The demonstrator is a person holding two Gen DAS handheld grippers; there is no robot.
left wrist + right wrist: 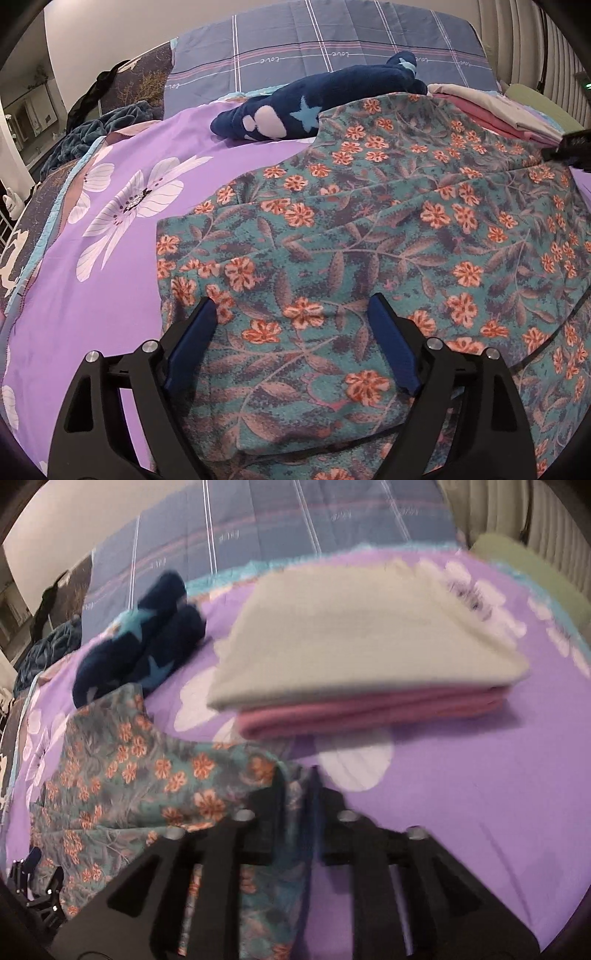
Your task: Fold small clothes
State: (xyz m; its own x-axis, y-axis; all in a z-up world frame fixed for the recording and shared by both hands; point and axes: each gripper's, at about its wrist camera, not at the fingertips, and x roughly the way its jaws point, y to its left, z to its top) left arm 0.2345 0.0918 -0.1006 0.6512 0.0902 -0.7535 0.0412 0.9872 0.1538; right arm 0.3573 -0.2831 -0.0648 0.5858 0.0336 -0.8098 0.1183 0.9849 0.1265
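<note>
Purple flowered bedsheet (110, 236) — left hand-held gripper (291, 310) spread wide over floral garment (369, 221), right hand-held gripper (297, 775) pinching it.

Right wrist view motion-blurred — folded stack (354, 664) edges smeared. Floral garment (369, 229) runs off the left view's bottom and right edges. Navy star garment (317, 103) partly hidden behind it.

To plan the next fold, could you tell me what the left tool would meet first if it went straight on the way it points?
Most likely the floral garment: the open left tool hovers right over it, pointing downward.
</note>
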